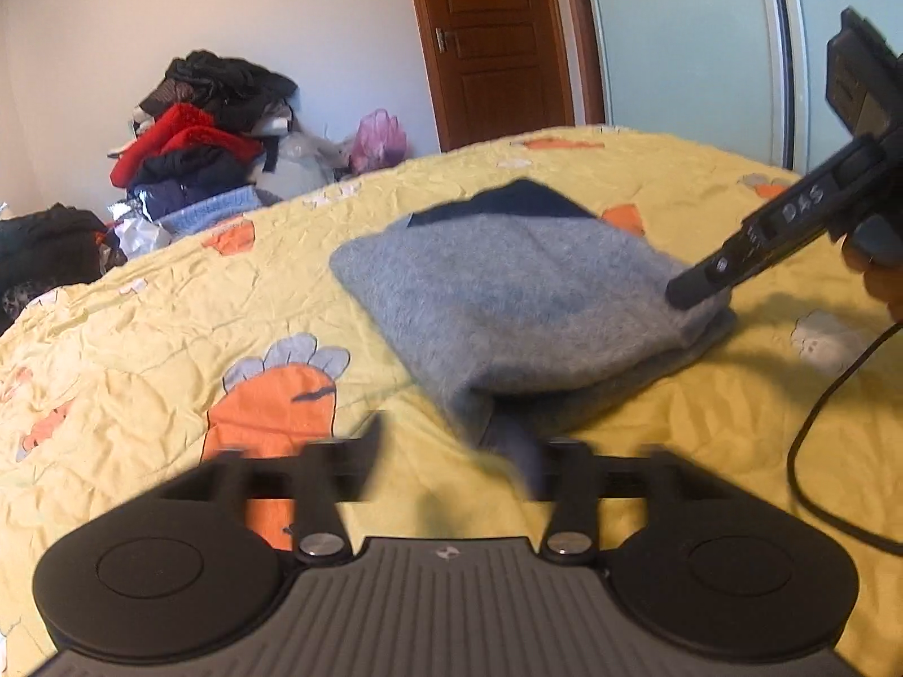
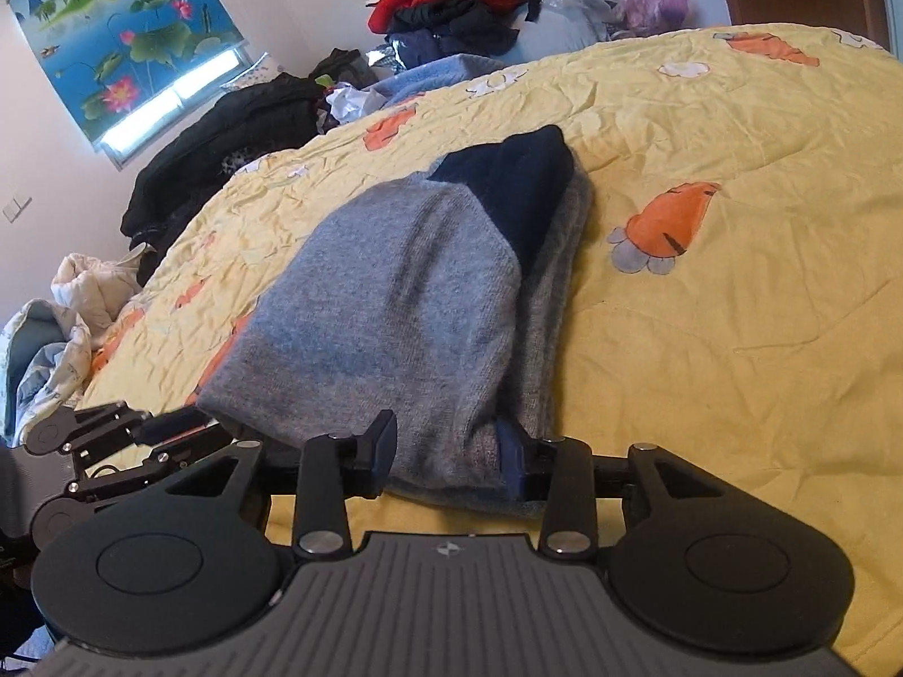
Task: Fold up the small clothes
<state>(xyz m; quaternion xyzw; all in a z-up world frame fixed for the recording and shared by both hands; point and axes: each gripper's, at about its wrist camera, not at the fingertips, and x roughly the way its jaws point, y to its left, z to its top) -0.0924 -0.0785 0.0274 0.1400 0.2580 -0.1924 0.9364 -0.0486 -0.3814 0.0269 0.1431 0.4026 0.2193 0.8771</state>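
A small grey knit garment [image 1: 508, 293] with a dark navy part [image 1: 513, 200] lies folded on the yellow bed cover [image 1: 169, 338]; it also shows in the right wrist view [image 2: 406, 304]. My left gripper [image 1: 451, 445] is open at the garment's near corner, blurred, with cloth over its right finger. My right gripper [image 2: 451, 451] is open with the garment's near edge lying between its fingers; in the left wrist view the right gripper [image 1: 694, 288] touches the garment's right edge.
A heap of dark and red clothes [image 1: 197, 135] stands beyond the bed's far edge, with a pink bag [image 1: 378, 138] and a wooden door [image 1: 496, 39]. Black clothes [image 2: 226, 141] and white bedding [image 2: 56, 327] lie at the left. A black cable [image 1: 818, 423] trails at right.
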